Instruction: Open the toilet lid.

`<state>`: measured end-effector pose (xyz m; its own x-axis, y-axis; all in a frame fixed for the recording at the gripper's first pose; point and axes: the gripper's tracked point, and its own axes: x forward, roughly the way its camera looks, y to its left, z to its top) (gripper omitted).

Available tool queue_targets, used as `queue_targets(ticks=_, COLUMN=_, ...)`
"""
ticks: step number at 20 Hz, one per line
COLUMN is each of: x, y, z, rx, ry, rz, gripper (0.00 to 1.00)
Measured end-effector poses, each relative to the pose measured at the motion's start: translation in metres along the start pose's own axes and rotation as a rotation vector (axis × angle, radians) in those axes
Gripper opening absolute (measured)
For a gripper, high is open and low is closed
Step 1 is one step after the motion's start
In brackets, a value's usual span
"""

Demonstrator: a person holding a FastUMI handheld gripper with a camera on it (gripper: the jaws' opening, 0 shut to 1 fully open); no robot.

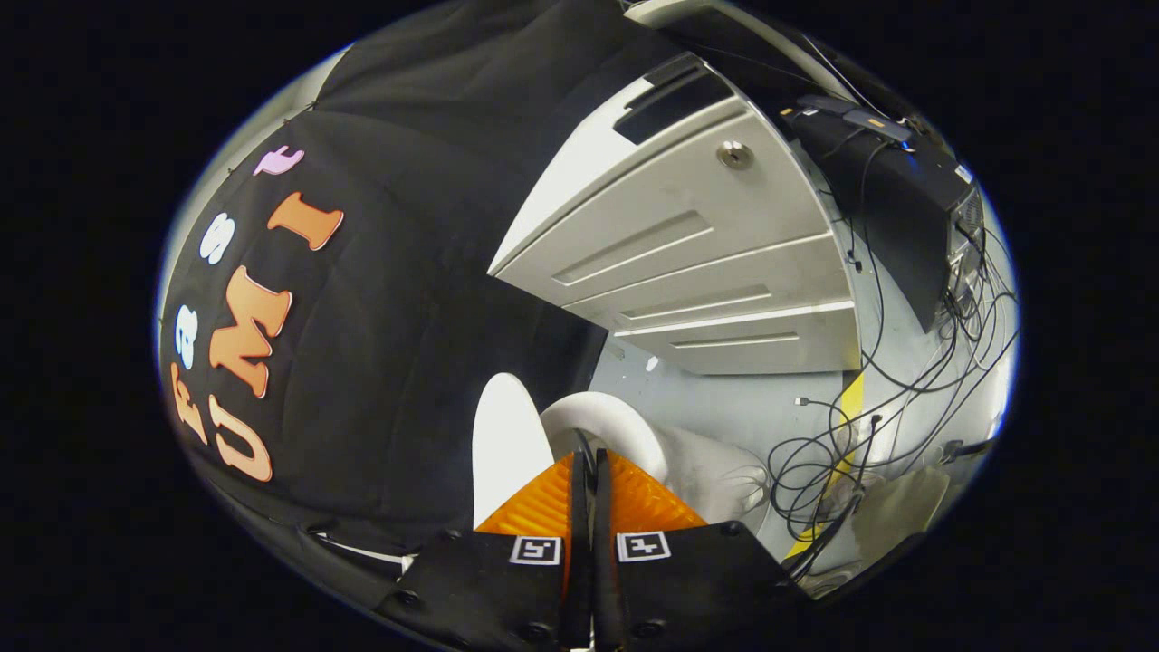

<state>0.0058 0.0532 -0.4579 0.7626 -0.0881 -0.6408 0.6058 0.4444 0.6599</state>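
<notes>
The whole view is tilted. The white toilet lid (507,444) stands raised, away from the seat and close to the black cloth wall. It is just ahead and to the left of my fingers. The white seat ring (605,418) lies beyond the fingertips, with the white bowl body (720,475) to its right. My gripper (587,460) is shut: its two orange fingers (543,503) are pressed together with nothing visible between them. The tips sit in front of the seat ring, beside the lid's edge. I cannot tell whether they touch either one.
A grey drawer cabinet (697,263) with a round lock stands beyond the toilet. A black box (896,199) with wiring sits further right. Loose black cables (833,453) and a yellow tape strip (849,403) lie on the pale floor (724,403) to the right of the bowl.
</notes>
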Motion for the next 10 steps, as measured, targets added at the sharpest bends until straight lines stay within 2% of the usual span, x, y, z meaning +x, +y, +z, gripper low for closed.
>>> queue_targets(ticks=10, x=-0.036, y=0.081, z=0.002, rx=-0.288, ry=-0.043, rz=0.077, gripper=0.08)
